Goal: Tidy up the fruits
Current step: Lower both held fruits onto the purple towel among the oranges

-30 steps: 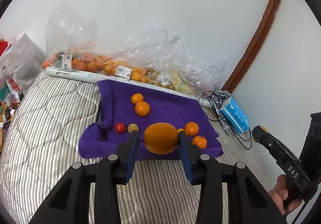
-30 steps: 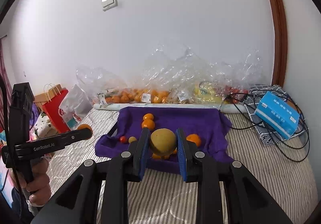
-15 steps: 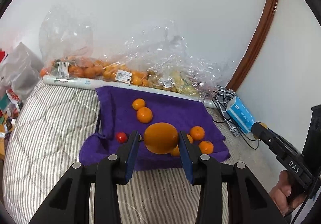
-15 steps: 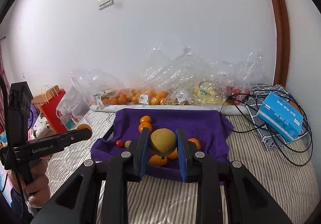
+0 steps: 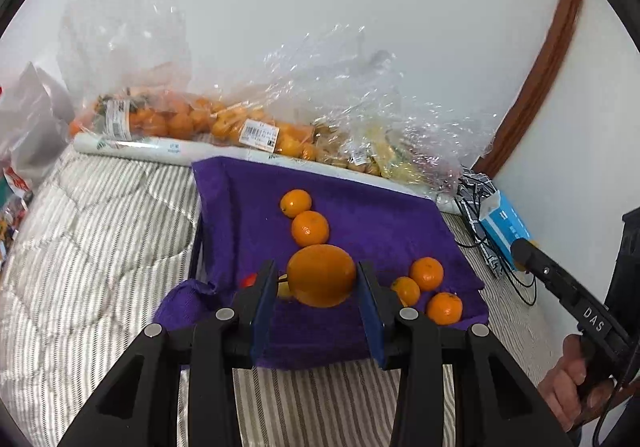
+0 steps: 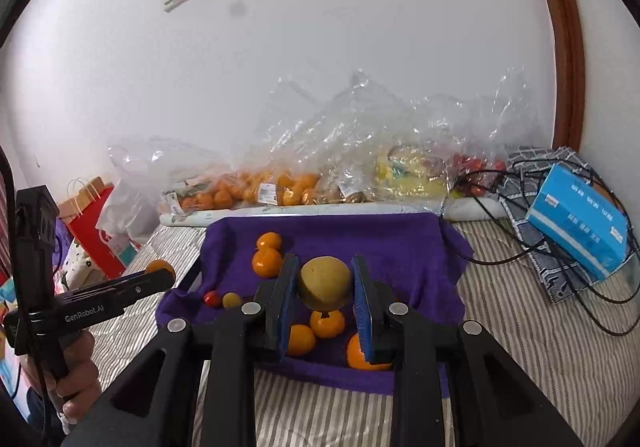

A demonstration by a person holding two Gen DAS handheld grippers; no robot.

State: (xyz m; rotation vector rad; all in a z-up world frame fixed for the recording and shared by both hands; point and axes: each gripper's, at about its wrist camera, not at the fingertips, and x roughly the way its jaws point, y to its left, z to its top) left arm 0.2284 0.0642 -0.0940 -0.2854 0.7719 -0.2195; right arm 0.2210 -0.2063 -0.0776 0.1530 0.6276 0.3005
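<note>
My left gripper [image 5: 318,285] is shut on a large orange [image 5: 321,275] and holds it above the near edge of the purple towel [image 5: 376,219]. My right gripper [image 6: 325,289] is shut on a yellow-brown round fruit [image 6: 325,283], also above the towel [image 6: 400,243]. On the towel lie two mandarins in a row [image 5: 310,227], three more at the right [image 5: 426,273], and a small red tomato [image 6: 212,298] beside a small yellow fruit [image 6: 231,299].
Clear plastic bags of oranges and other fruit [image 5: 240,131] line the wall behind a white roll [image 5: 160,146]. A blue box [image 6: 580,233] and black cables [image 6: 520,247] lie at the right on the striped bedding [image 5: 100,227]. Shopping bags [image 6: 96,223] stand at left.
Both grippers have moved forward toward the towel with their fruit still held; the towel and its fruit now sit closer and lower in both views.
</note>
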